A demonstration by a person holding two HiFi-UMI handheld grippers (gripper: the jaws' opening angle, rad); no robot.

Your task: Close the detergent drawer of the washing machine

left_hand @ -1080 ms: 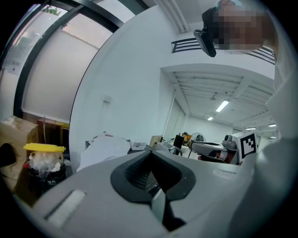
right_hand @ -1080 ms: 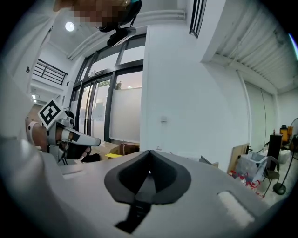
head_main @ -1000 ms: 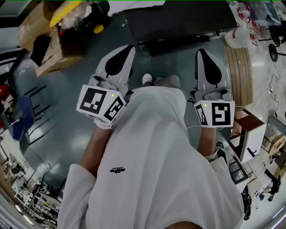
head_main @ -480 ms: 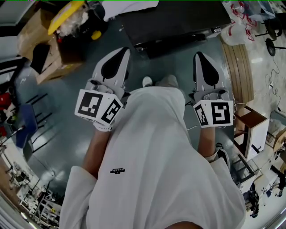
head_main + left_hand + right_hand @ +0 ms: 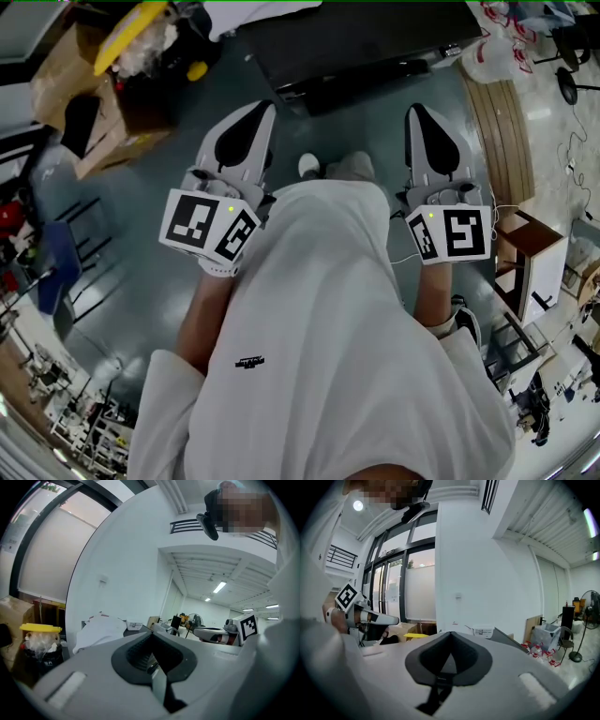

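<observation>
In the head view a person in a white shirt holds both grippers out over a grey floor. My left gripper (image 5: 262, 105) is shut with nothing between its jaws, and so is my right gripper (image 5: 415, 111). Both point level toward a dark flat-topped unit (image 5: 356, 47) ahead, and stay apart from it. In the left gripper view the jaws (image 5: 150, 634) meet at their tip, with a white cloth (image 5: 101, 630) lying on the unit beyond. The right gripper view shows its jaws (image 5: 450, 633) pressed together in front of a white wall. No washing machine drawer can be made out in any view.
Cardboard boxes (image 5: 75, 103) and a yellow-lidded bin (image 5: 131, 23) stand at the far left. A round wooden panel (image 5: 502, 131) and plastic bags (image 5: 497, 47) are at the far right. A small brown and white stand (image 5: 530, 258) is to the right, a blue chair (image 5: 56, 272) to the left.
</observation>
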